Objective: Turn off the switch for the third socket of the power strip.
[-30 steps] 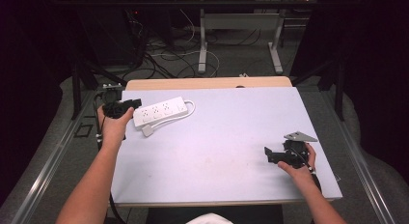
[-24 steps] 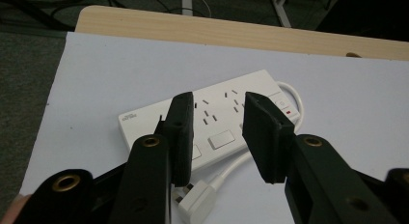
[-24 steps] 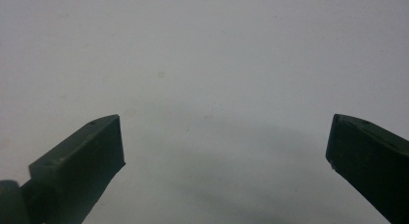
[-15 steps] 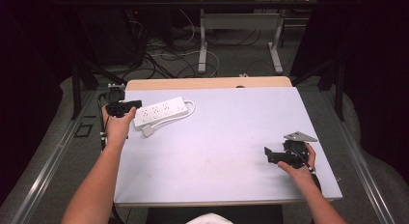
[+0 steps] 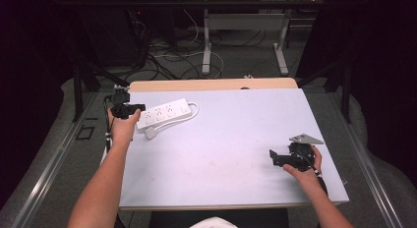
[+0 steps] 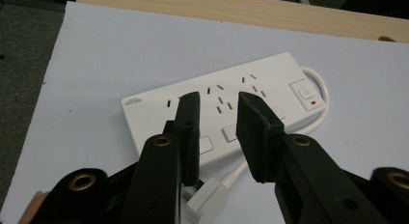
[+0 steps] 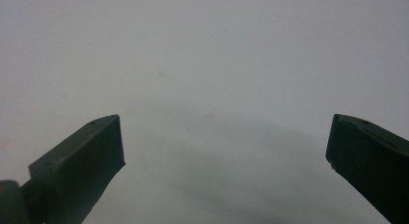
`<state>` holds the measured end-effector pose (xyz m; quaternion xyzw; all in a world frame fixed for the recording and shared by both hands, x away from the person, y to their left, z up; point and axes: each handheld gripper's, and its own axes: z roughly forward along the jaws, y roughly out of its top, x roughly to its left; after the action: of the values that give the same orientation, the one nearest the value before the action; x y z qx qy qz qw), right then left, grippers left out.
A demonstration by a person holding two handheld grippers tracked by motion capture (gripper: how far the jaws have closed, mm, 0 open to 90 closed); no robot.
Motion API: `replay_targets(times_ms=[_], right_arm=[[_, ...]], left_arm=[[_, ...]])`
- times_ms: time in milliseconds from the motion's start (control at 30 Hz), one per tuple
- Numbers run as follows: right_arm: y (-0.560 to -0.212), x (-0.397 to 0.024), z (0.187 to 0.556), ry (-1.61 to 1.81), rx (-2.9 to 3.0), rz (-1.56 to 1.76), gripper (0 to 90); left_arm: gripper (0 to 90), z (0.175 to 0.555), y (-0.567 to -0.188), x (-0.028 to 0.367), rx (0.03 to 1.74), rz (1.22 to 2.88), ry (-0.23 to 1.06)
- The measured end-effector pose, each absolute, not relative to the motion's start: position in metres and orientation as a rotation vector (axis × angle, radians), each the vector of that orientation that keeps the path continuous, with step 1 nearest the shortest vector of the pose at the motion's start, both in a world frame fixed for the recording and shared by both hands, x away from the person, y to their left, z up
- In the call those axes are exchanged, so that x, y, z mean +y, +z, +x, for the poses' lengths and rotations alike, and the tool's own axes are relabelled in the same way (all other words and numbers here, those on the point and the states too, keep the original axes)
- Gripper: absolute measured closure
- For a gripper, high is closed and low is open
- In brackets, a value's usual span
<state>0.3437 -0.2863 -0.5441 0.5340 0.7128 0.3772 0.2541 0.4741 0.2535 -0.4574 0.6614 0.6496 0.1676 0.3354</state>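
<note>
We are working on the white power strip (image 5: 163, 113), which lies in the upper left of the high view, near the far left corner of the table (image 5: 236, 139), its cord (image 5: 192, 111) looped at the right end and its plug (image 5: 150, 133) lying just in front of it. Our left gripper (image 5: 129, 110) hovers at the strip's near end; its jaws have just been closing, yet in the left gripper view they are apart above the strip (image 6: 217, 110), pressing on nothing. Our right gripper (image 5: 278, 157), in the lower right, is spread wide over bare table.

The strip looks light, stiff and smooth, so it may slide; we would pinch it across its narrow width. The trailing cord will drag. The left table edge is close, while the middle offers plenty of open room.
</note>
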Motion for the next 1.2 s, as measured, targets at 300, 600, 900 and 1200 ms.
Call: replay_targets(times_ms=[300, 600, 900, 1200], right_arm=[[-0.544, -0.286, 0.344, 1.027, 1.937, 1.453, 0.0], [-0.545, -0.286, 0.344, 1.021, 1.938, 1.453, 0.0], [-0.545, -0.287, 0.344, 1.022, 1.941, 1.450, 0.0], [-0.545, -0.287, 0.344, 1.022, 1.942, 1.452, 0.0]], left_arm=[[74.2, 0.484, -0.469, 0.254, 1.760, 1.742, 0.412], [74.9, 0.492, -0.481, 0.250, 1.811, 1.763, 0.371], [75.9, 0.499, -0.490, 0.245, 1.851, 1.800, 0.342], [79.4, 0.504, -0.497, 0.245, 1.897, 1.815, 0.318]])
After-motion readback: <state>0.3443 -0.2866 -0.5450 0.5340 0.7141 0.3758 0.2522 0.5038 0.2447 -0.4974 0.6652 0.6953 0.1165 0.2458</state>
